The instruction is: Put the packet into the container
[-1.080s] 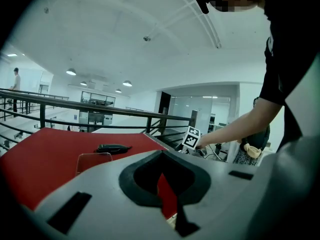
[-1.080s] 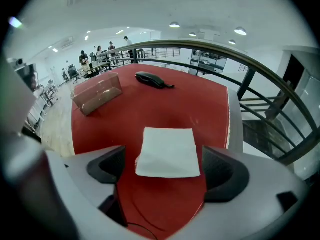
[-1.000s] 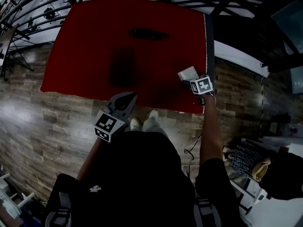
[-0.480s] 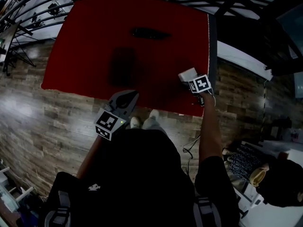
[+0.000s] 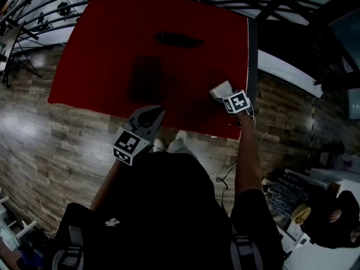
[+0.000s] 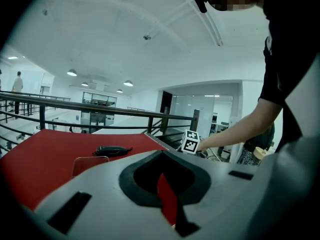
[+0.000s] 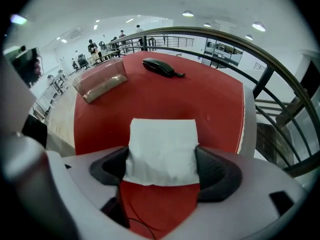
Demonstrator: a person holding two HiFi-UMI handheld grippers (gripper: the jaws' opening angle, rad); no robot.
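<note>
Packet (image 7: 162, 151) in closing right tool (image 7: 163, 168), container (image 5: 146, 79) dark overhead, clear close-up

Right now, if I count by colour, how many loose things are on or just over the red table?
white packet: 1
clear container: 1
black device: 1
Total: 3
</note>
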